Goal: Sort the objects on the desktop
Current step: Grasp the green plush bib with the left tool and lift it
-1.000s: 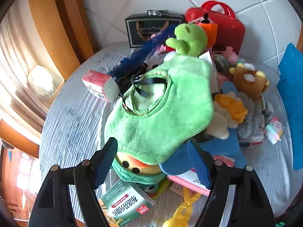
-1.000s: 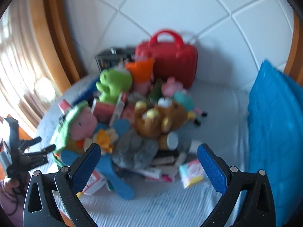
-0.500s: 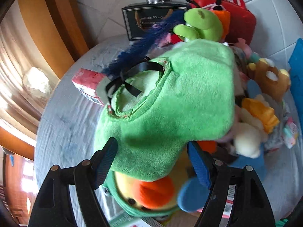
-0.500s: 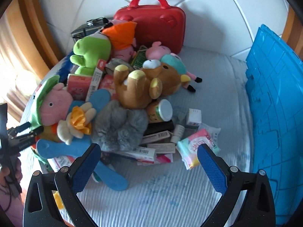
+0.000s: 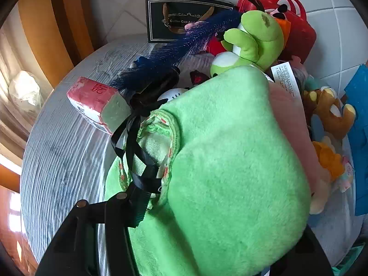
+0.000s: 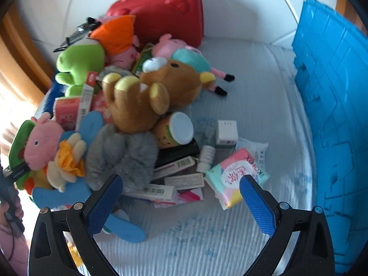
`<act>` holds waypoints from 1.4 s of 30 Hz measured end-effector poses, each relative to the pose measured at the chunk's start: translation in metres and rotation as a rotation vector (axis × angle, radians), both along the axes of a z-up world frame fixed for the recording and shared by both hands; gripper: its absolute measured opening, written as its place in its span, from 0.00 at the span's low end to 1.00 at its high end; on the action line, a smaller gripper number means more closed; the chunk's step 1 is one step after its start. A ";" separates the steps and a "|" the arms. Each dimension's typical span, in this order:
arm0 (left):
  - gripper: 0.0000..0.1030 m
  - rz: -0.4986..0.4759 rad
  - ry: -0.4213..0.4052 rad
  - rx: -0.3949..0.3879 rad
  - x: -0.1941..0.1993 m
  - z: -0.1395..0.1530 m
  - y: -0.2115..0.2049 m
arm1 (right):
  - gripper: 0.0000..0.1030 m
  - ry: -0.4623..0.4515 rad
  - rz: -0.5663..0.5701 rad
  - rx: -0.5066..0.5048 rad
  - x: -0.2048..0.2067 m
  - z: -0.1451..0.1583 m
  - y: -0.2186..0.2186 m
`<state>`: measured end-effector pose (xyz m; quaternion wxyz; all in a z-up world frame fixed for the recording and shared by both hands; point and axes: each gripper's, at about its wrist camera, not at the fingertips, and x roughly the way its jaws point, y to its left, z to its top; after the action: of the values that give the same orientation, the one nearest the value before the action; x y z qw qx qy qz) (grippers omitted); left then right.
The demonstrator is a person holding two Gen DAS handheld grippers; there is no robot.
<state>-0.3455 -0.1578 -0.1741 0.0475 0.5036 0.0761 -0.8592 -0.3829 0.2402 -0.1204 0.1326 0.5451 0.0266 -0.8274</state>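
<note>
A pile of toys and small boxes covers the table. In the left wrist view a big green plush hood [image 5: 230,168] fills the frame between my left gripper's jaws; only the left finger [image 5: 135,207] shows, pressed against the plush, the right one is hidden. In the right wrist view the left gripper [image 6: 17,172] reaches the pink pig in the green hood [image 6: 40,145]. My right gripper [image 6: 181,202] is open and empty above the cloth, in front of flat boxes [image 6: 179,179] and a tissue pack [image 6: 237,177]. A brown bear [image 6: 147,96] and grey plush [image 6: 124,154] lie mid-pile.
A red case [image 6: 161,20] and a dark box [image 5: 184,20] stand at the back wall. A blue crate [image 6: 331,124] stands at the right. A green frog plush [image 5: 253,39], a blue brush [image 5: 179,53] and a pink tissue pack [image 5: 96,103] lie at the pile's left.
My left gripper has pushed forward into the green hooded plush, which now fills its view. My right gripper has moved closer and lower towards the pile.
</note>
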 end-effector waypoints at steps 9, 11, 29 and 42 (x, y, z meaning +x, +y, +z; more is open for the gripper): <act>0.49 0.044 -0.008 0.029 0.015 0.012 -0.032 | 1.00 -0.041 0.071 -0.016 -0.004 -0.018 -0.026; 0.49 0.068 0.018 0.017 0.019 0.020 -0.039 | 1.00 -0.035 0.092 -0.019 -0.003 -0.015 -0.034; 0.17 0.288 0.133 -0.155 0.067 0.073 -0.109 | 1.00 0.002 0.246 -0.068 0.002 -0.011 -0.118; 0.17 0.370 0.133 -0.130 0.103 0.075 -0.141 | 0.77 -0.086 0.329 -0.100 0.009 -0.047 -0.192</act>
<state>-0.2428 -0.2986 -0.0995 0.2315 0.4193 0.1148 -0.8703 -0.3738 0.0477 -0.1675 0.2943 0.5611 0.0687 -0.7706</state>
